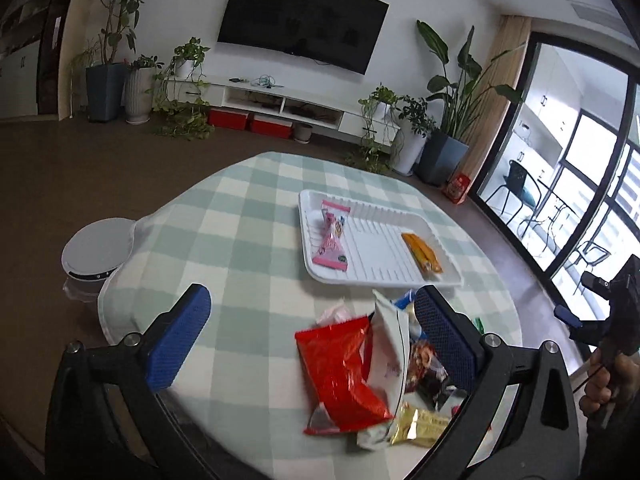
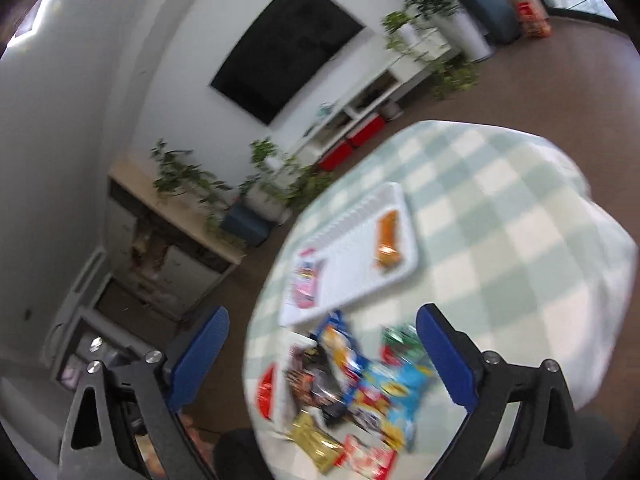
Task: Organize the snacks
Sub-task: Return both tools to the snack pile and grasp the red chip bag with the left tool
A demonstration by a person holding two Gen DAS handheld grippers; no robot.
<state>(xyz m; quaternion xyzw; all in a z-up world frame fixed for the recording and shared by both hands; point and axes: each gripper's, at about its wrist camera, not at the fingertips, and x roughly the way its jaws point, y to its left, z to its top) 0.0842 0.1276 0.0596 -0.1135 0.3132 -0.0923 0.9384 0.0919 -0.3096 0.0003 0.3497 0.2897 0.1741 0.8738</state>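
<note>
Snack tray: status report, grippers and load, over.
Both grippers, left and right, open and empty. White tray holds pink packet and orange packet. Snack pile unsorted; nothing blocking.

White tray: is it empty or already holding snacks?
Holding snacks: the white tray carries a pink packet and an orange packet; the middle stays bare.

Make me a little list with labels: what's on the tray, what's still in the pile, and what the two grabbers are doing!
table: round, green and white checked cloth
tray: white tray, behind the pile
on tray: pink packet at one end, orange packet at the other
pile: red packet, white packet, gold packet, blue packet and more, heaped off the tray
left gripper: open, empty, over the pile
right gripper: open, empty, over the pile
</note>
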